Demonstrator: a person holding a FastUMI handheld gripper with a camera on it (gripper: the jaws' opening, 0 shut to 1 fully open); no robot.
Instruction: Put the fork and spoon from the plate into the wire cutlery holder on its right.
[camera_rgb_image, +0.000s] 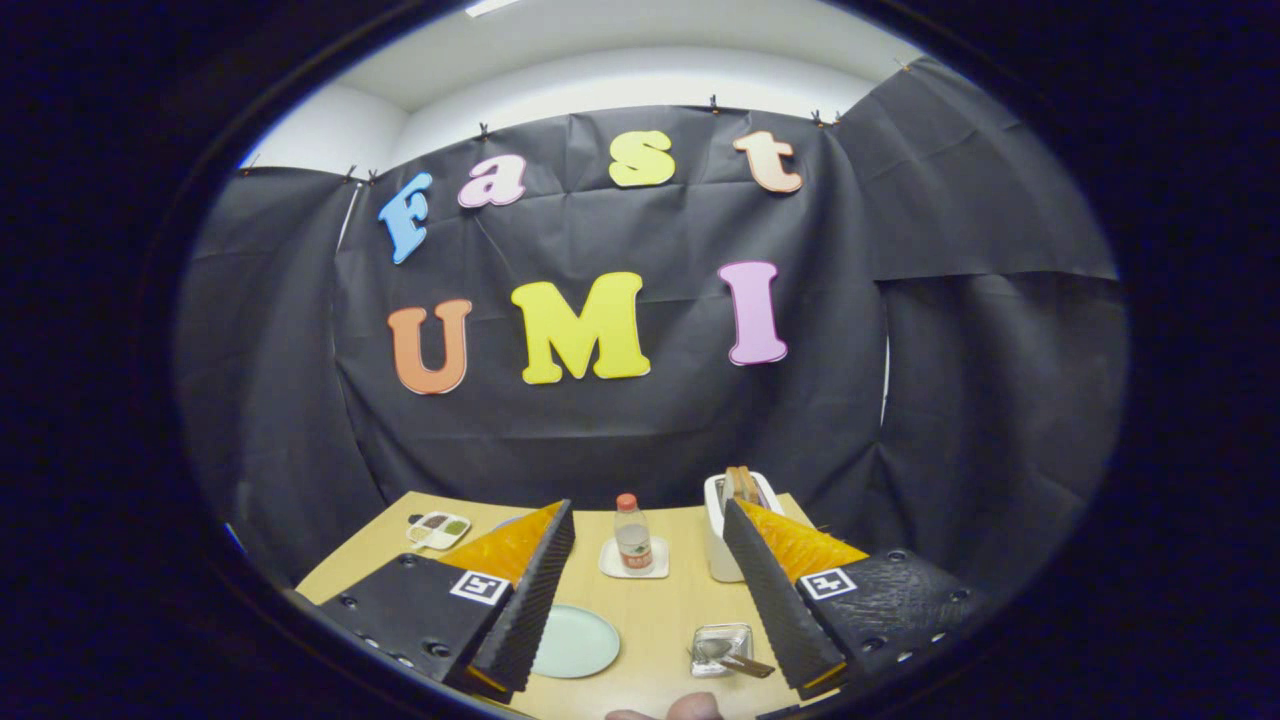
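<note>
on the pale wooden table (660, 610), viewed from above and behind the tool: one gripper (650, 585), fingers spread wide and holding nothing, left finger (525, 590) and right finger (775, 590) hanging well above the tabletop. between the fingers, on the table: one pale green plate (580, 642), round, partly hidden by the left finger, its visible face bare of cutlery. just inside the right finger: one small wire cutlery holder (722, 648), squarish, with what looks like a spoon bowl (712, 648) and a brown-toned handle (752, 666) lying across it and jutting toward the right finger; whether both fork and spoon are in it cannot be told at this size. beyond the fingers: one small bottle with a red cap (632, 535) standing on a white square coaster (634, 568); one white container (735, 525) holding upright sticks, partly behind the right finger; one small divided dish (438, 530) at the far left of the table. near edge: fingertips of a person's hand (665, 710). judgement: the task appears at or near its end, the plate seeming cleared. risks from here: the handle lies slantwise rather than dropped in, so a brush from the right finger could lever it out or tip the light holder; a low sweep forward could knock the bottle off its coaster.
</note>
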